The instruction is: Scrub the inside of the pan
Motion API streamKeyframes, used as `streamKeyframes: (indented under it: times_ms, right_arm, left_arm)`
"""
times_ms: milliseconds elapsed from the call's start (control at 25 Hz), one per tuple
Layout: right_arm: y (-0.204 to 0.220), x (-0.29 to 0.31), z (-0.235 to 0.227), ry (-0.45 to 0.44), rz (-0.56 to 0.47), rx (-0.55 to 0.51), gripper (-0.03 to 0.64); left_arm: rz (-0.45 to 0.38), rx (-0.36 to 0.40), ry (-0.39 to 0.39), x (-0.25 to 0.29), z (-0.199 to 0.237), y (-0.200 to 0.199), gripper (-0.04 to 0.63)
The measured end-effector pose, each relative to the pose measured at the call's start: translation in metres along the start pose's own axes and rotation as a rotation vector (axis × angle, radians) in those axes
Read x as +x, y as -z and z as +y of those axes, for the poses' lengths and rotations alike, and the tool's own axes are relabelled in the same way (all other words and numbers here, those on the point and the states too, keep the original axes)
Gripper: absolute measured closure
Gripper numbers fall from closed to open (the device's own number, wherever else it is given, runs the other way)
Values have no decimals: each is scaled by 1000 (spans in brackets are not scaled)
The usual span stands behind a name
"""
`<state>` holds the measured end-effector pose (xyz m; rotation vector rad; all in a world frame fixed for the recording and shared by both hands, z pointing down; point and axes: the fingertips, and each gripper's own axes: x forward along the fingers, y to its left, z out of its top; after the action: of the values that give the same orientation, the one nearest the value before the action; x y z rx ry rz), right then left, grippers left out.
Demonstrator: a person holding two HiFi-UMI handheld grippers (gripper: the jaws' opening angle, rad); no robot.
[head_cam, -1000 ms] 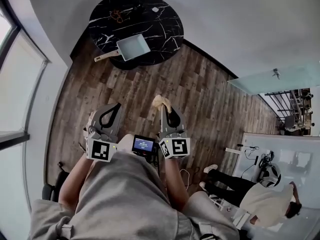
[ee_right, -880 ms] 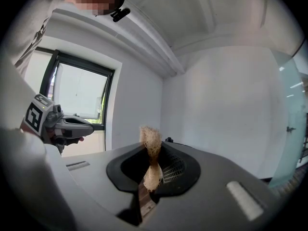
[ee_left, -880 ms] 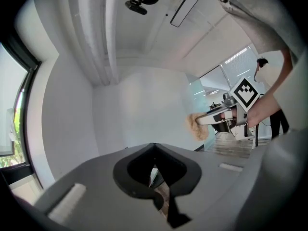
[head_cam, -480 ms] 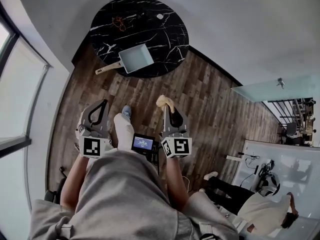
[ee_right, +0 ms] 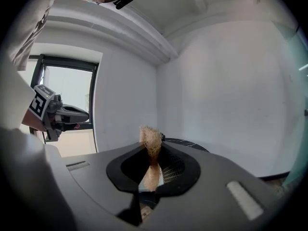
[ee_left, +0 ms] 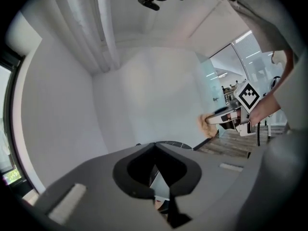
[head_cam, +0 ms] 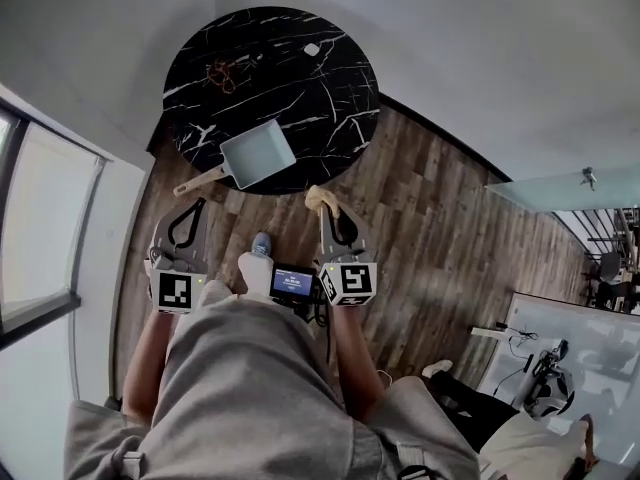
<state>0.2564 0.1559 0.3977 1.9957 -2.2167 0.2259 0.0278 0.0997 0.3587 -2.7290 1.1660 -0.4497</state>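
Wood-plank floor [head_cam: 420, 228] and plain white walls surround a round black tabletop [head_cam: 270, 78] with white veining, seen from above in the head view. A window [head_cam: 40, 228] stands on the left side, well apart from the tabletop.

Task item: a pale blue square pan [head_cam: 258, 154] sits upright on the tabletop at its near edge. Its interior faces up, and no tool touches it. The pan handle [head_cam: 200, 180] reaches out past the tabletop rim on the near left side. A small white object [head_cam: 312, 49] and a reddish tangled item [head_cam: 220, 71] lie toward the far side of the tabletop, apart from the pan.

Left gripper [head_cam: 193, 205]: it is held over the floor, short of the tabletop's near left rim and close to the end of the pan handle. In the left gripper view, the jaws of this gripper [ee_left: 155, 146] are pressed together with nothing between them.

Right gripper [head_cam: 326, 208]: it is held over the floor, just short of the tabletop's near rim and to the right of the pan. It pinches a tan fibrous scrubber [head_cam: 320, 199]. In the right gripper view the scrubber [ee_right: 150, 136] stands clamped upright between the jaws, its frayed top rising above the tips.

A small screen device [head_cam: 292, 283] sits between the two grippers at the person's waist. One shoe [head_cam: 261, 245] rests on the floor, on the near side of the tabletop.
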Motion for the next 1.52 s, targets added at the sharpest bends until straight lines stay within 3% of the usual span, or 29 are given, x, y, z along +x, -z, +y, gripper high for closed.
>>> streamKeyframes:
  times_ms: [320, 560, 760, 960, 1200, 1400, 1520]
  right_arm:
    - [21, 63, -34, -73, 73, 13, 565]
    - [30, 100, -42, -96, 129, -17, 565]
    - [41, 131, -38, -107, 206, -83, 565]
    - [52, 166, -26, -121, 301, -191, 565]
    - [85, 210, -8, -187, 476, -427, 565]
    - [152, 228, -1, -316, 625, -863, 565]
    - [191, 242, -3, -407, 687, -1033, 563]
  left_arm:
    - [61, -6, 13, 65, -9, 2, 597]
    - [53, 16, 44, 88, 0, 5, 597]
    - [69, 58, 90, 95, 13, 40, 596]
    - [123, 55, 195, 117, 37, 85, 595]
    - [219, 45, 357, 144, 55, 163, 585]
    - [346, 47, 456, 141, 42, 224, 563]
    - [425, 94, 481, 139, 39, 258, 533]
